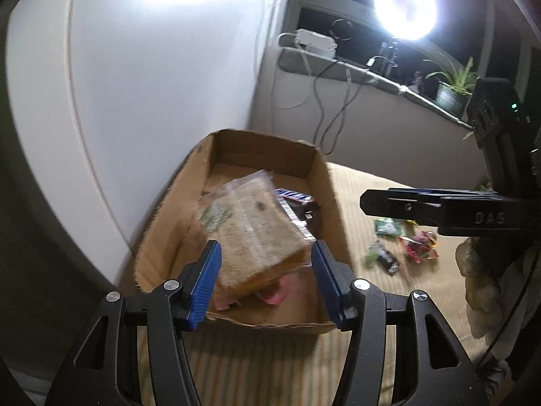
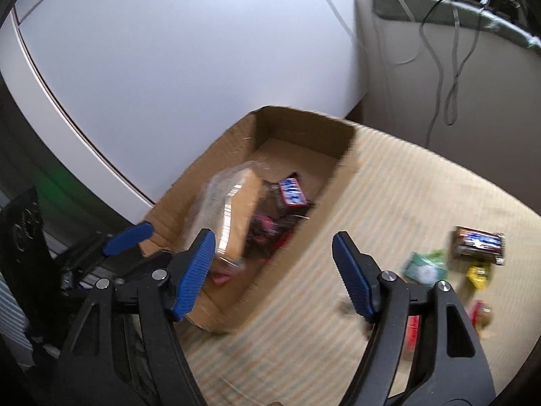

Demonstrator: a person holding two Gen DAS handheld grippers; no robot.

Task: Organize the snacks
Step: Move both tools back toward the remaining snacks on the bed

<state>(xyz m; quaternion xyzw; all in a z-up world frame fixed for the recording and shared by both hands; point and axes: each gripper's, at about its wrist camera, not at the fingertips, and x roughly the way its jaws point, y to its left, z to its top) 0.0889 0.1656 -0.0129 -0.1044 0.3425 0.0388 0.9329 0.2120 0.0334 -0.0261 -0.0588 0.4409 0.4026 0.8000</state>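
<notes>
The left gripper [image 1: 265, 270] hangs over the near end of a cardboard box [image 1: 329, 182], its blue pads spread to either side of a clear-wrapped brown snack packet [image 1: 252, 233]; whether the pads still pinch the wrapper or the packet is already loose in the box cannot be told through the blur. The right gripper [image 2: 274, 274] stands wide apart with nothing between its fingers, poised above the box's right wall and the striped cloth [image 2: 389, 182]. Inside the box, a blue-labelled chocolate bar [image 2: 293, 192] and red-wrapped sweets [image 2: 265, 228] lie beside the large packet. Well apart on the cloth wait the loose items: a second chocolate bar [image 2: 478, 244], a green packet [image 2: 426, 268], a yellow one [image 2: 478, 273] and red wrappers [image 2: 480, 311]. The work appears to be mid-sort, with a packet going into the box. The next move likely calls for the empty right gripper to swing over to the scattered sweets and close on one small, slippery wrapper.
</notes>
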